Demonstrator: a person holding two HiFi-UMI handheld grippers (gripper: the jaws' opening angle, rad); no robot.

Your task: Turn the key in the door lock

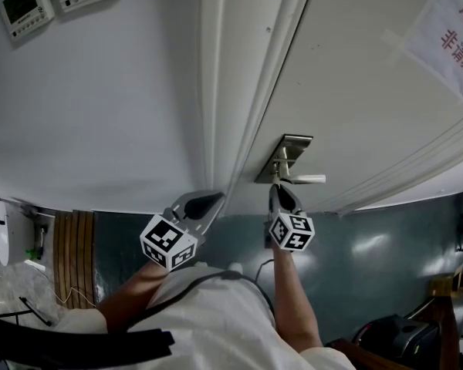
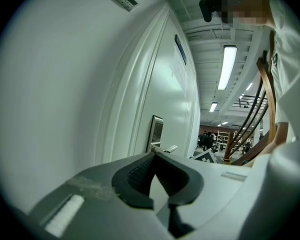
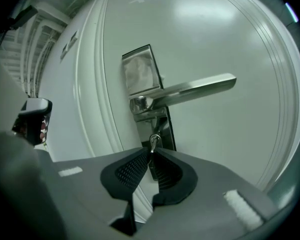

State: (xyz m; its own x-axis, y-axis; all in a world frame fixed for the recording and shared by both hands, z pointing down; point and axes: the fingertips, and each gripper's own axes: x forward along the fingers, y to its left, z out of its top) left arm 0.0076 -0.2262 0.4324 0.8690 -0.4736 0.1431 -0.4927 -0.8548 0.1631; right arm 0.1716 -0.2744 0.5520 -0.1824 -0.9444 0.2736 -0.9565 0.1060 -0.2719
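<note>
A steel lock plate (image 3: 142, 91) with a lever handle (image 3: 197, 90) is fixed to the white door (image 1: 347, 75). Below the lever a small metal key (image 3: 154, 141) sticks out of the keyhole. My right gripper (image 3: 151, 153) is shut on the key's head, its pads pinching it edge-on. In the head view that gripper (image 1: 280, 193) reaches up to the lock plate (image 1: 285, 154). My left gripper (image 1: 208, 202) hangs by the door frame, left of the lock. Its jaws (image 2: 153, 156) meet at the tips with nothing between them. The lock plate (image 2: 156, 132) shows beyond it.
The moulded door frame (image 1: 224, 91) runs between wall and door. Two wall control panels (image 1: 27, 6) sit at the upper left. A paper notice (image 1: 451, 33) is taped to the door. A slatted wooden piece (image 1: 73, 245) and cables lie on the dark floor at the left.
</note>
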